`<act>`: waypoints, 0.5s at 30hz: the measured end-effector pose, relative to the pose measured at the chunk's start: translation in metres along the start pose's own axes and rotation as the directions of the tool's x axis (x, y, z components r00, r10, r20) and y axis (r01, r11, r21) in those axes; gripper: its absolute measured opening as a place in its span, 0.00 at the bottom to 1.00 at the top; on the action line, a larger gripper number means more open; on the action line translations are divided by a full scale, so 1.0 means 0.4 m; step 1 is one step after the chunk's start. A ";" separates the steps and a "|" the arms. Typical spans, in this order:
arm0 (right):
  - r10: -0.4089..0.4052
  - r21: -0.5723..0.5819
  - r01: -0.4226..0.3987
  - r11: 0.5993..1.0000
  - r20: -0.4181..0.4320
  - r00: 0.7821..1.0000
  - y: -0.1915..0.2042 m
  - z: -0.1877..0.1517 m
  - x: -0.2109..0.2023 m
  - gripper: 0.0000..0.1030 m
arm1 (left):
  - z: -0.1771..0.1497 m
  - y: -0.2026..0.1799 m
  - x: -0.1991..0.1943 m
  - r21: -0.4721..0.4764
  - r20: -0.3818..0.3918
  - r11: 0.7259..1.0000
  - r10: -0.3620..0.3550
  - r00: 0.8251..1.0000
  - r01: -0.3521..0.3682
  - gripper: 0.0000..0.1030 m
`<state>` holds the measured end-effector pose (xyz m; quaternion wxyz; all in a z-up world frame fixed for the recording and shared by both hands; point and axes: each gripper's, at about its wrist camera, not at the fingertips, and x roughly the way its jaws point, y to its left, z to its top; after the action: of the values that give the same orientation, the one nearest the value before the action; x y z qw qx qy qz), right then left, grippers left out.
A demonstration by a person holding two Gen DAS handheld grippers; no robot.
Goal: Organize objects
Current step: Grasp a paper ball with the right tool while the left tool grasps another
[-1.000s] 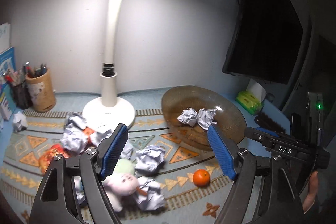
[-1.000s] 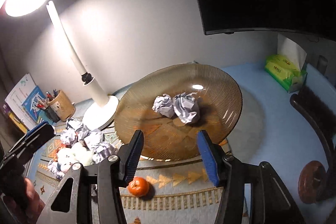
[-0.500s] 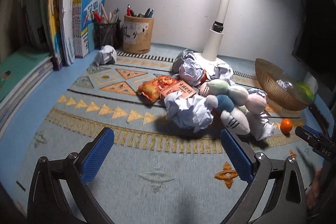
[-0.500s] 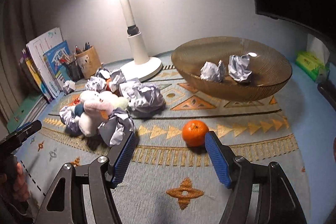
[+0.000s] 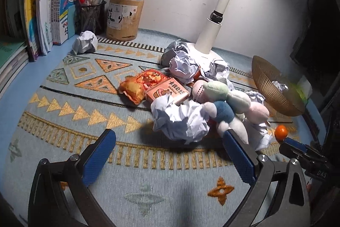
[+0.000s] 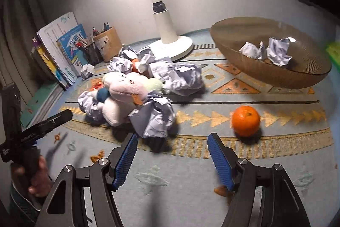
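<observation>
A pile of crumpled paper balls (image 5: 182,120) lies on the patterned mat with a plush toy (image 5: 221,99), an orange snack bag (image 5: 142,84) and a pink card box (image 5: 169,92). My left gripper (image 5: 170,154) is open and empty, just in front of the nearest paper ball. In the right wrist view my right gripper (image 6: 172,154) is open and empty, near a paper ball (image 6: 155,118) and the plush toy (image 6: 125,90). An orange (image 6: 246,120) lies to its right. A brown glass bowl (image 6: 282,76) holds two paper balls (image 6: 267,51).
A white lamp base (image 6: 172,46) stands behind the pile. A wooden pen cup (image 5: 124,18), a mesh pen holder (image 5: 90,18) and books (image 5: 48,10) line the back left. A lone paper ball (image 5: 85,45) lies near the books. A dark monitor (image 5: 316,31) stands at right.
Both grippers have dropped from above the bowl to low over the mat and closed in on the pile. Both stay open and empty.
</observation>
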<state>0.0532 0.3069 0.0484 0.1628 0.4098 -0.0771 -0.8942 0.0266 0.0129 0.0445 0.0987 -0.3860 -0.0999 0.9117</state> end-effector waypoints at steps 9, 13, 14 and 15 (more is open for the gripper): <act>-0.047 -0.019 0.046 0.999 -0.076 0.996 0.069 0.034 0.138 0.65 | 0.010 -0.014 0.101 0.041 -0.083 0.999 0.015 0.996 -0.011 0.78; -0.109 -0.049 0.106 0.993 -0.080 0.991 0.077 0.048 0.164 0.51 | 0.018 -0.015 0.122 0.035 -0.104 0.999 -0.017 0.994 0.021 0.52; -0.113 -0.052 0.109 0.993 -0.073 0.991 0.078 0.048 0.162 0.48 | 0.020 -0.017 0.121 0.035 -0.098 0.999 -0.023 0.995 0.027 0.51; -0.112 -0.055 0.109 0.992 -0.062 0.992 0.079 0.047 0.157 0.45 | 0.019 -0.020 0.115 0.042 -0.086 0.999 -0.022 0.996 0.026 0.47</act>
<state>0.0078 0.2554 0.0249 0.1259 0.4381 -0.0256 -0.8897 -0.0095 0.0315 0.0204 0.1220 -0.4211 -0.0803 0.8952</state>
